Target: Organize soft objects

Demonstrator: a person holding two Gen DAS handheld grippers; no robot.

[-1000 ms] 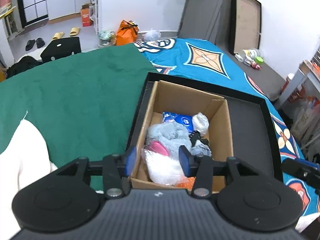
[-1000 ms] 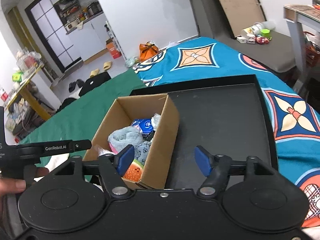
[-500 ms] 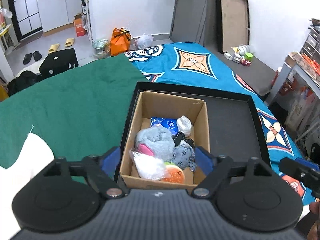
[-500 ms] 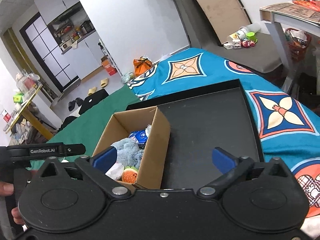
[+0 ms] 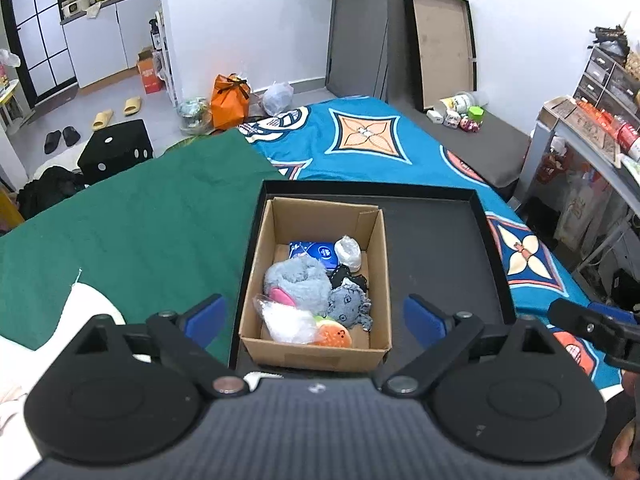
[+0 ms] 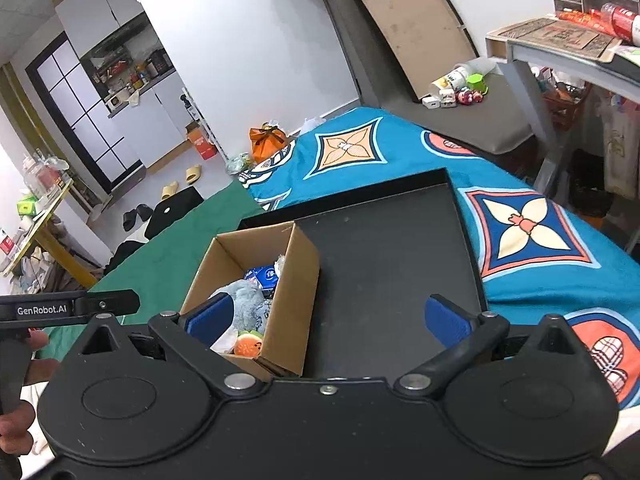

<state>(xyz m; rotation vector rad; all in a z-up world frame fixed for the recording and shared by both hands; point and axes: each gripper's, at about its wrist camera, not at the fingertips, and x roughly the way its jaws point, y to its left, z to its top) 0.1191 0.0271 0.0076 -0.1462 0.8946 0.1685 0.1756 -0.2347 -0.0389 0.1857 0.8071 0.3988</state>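
Box, left wrist view: open brown cardboard box (image 5: 316, 280) stands in the left part of a shallow black rectangular tray (image 5: 440, 248), at 12 o'clock from the left gripper (image 5: 316, 316), apart from its fingers.
Left fingers: blue pads (image 5: 206, 316) spread wide and still opening; nothing between them, the box's near wall lies below the gap.
Soft things: inside the box, a fluffy grey plush with a pink patch (image 5: 296, 280) at centre; a small grey star-shaped plush (image 5: 350, 304) at 3 o'clock of it; a clear crinkled plastic bag (image 5: 286, 322) at 7 o'clock; an orange round plush (image 5: 334, 336) at the near wall; a blue packet (image 5: 314, 250) and a small white wrapped bundle (image 5: 348, 252) at the far end.
Surroundings: green cloth (image 5: 132, 232) at 9 o'clock of the tray, blue patterned bedspread (image 5: 360, 148) at 12 to 3 o'clock.

Box, right wrist view: the cardboard box (image 6: 288, 300) sits at 10 o'clock of the right gripper (image 6: 328, 316), its right wall between the pads but beyond and below them, untouched.
Right fingers: blue pads (image 6: 446, 320) fully apart, holding nothing.
Tray: bare black floor (image 6: 392, 264) at 12 o'clock of the gripper.
Other gripper: the left one's black finger (image 6: 72, 308) shows at 9 o'clock, a hand (image 6: 16, 416) on its handle.
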